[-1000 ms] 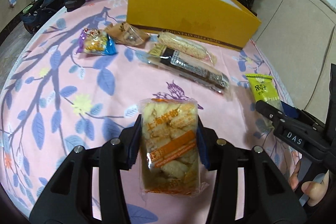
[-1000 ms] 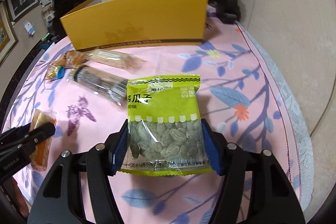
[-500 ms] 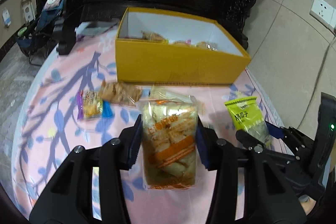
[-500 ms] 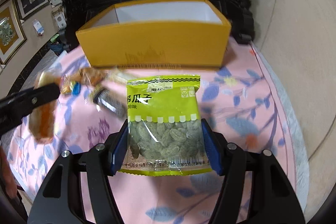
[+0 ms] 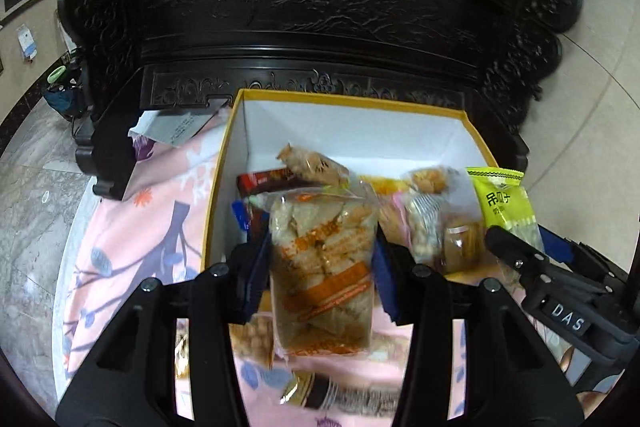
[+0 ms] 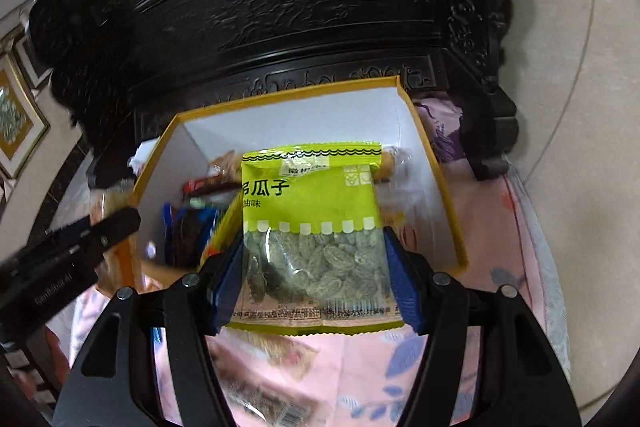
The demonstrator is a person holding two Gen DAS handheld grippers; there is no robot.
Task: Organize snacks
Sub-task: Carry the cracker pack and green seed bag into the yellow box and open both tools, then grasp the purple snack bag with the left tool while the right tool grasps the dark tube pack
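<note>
You've lifted both packs off the counter and now hold them over the open yellow box [image 5: 216, 187], left gripper [image 5: 322, 267] jaws clamped on the clear rice-cracker pack [image 5: 322, 279], right gripper [image 6: 316, 279] jaws clamped on the green melon-seed bag [image 6: 312, 211], so dropping in looks next.

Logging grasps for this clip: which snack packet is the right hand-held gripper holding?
The lime-green seed packet, with its clear window showing pale seeds. The left hand-held gripper holds a clear, orange-striped packet instead.
</note>
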